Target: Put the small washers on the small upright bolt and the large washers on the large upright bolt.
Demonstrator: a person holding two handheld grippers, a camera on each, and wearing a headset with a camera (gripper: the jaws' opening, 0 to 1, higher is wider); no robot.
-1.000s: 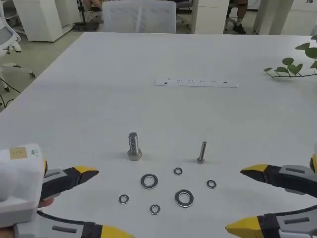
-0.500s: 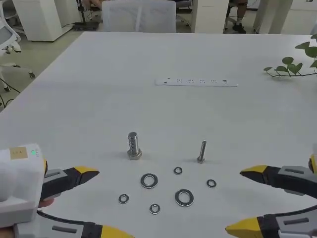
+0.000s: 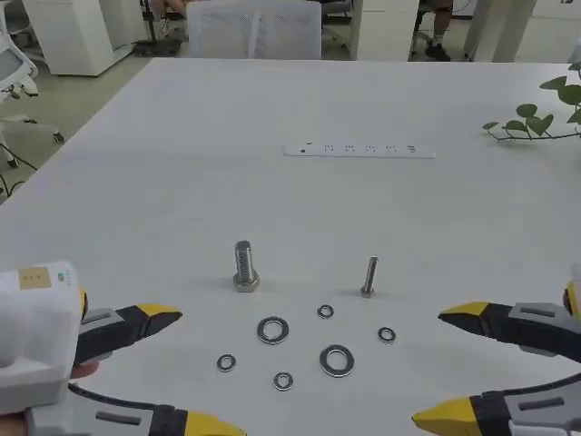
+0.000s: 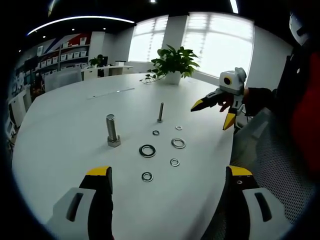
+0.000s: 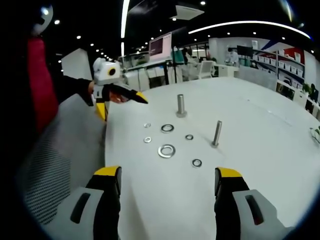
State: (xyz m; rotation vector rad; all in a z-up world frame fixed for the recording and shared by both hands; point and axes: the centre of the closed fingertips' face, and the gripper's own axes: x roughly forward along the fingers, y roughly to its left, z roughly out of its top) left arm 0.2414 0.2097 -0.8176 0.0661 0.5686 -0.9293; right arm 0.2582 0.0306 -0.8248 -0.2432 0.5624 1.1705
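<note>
A large hex bolt (image 3: 244,266) (image 4: 112,131) (image 5: 181,106) and a thin small bolt (image 3: 369,276) (image 4: 160,112) (image 5: 216,133) stand upright on the white table (image 3: 272,182). Two large washers (image 3: 272,330) (image 3: 337,360) and several small washers (image 3: 226,363) (image 3: 283,381) (image 3: 326,312) (image 3: 387,334) lie flat in front of them. My left gripper (image 3: 177,368) (image 4: 167,172) is open at the near left, off the washers. At the near right my right gripper (image 3: 449,363) (image 5: 167,172) is open too, with nothing between its fingers.
A white power strip (image 3: 359,151) lies across the table further back. A leafy plant sprig (image 3: 537,123) reaches in at the far right edge. Chairs and white cabinets stand beyond the table's far end.
</note>
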